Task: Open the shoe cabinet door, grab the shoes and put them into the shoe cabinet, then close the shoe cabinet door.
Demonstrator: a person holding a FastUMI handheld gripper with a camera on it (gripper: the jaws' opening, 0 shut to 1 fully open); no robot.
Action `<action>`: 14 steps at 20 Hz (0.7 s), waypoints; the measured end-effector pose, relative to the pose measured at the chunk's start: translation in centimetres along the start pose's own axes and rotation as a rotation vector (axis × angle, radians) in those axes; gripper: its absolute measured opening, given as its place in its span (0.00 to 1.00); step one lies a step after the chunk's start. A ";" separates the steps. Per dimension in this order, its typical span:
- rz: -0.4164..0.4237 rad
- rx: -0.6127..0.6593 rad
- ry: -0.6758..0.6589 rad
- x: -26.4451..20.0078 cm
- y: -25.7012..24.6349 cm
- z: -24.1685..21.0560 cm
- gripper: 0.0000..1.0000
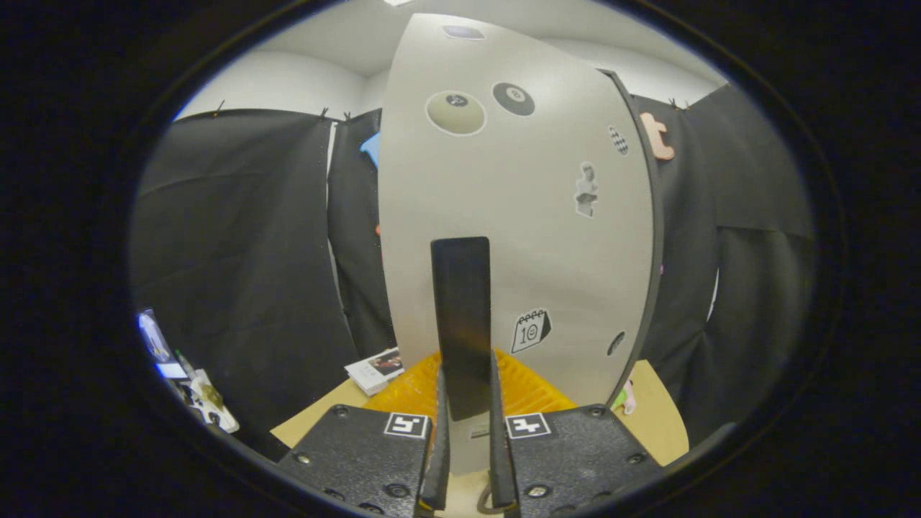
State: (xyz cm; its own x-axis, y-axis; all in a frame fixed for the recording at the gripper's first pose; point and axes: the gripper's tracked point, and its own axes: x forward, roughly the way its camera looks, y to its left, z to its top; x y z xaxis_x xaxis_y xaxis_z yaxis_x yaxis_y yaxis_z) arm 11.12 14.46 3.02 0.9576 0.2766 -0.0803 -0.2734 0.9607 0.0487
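The shoe cabinet door [532, 237] is a light grey panel with several stickers, standing right in front of me and reaching high above the fingers. A tall black handle [461, 316] juts from its lower middle. My gripper [468, 432] is shut on that handle, one finger [440, 439] pressed on each side of its lower end. Behind the door's bottom edge an orange ribbed surface [532, 388] shows on the tan table [658, 403]. The cabinet's inside is hidden by the door.
A small white box or booklet [374, 370] lies on the table left of the door. Some clutter with a bluish glare [180, 367] sits lower left. A small pink and green item [624, 397] peeks from behind the door's right edge.
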 end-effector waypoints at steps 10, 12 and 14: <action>-0.112 0.015 0.009 -7.6 -6.8 -0.6 0.21; -0.135 0.011 0.012 -8.7 -8.1 -0.8 0.18; -0.152 0.009 0.020 -9.6 -9.5 -0.7 0.15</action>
State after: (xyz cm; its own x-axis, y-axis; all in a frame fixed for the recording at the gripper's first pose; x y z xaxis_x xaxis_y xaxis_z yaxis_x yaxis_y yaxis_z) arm 4.44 2.64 2.60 0.9858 0.1286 -0.1076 -0.1245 0.9913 0.0435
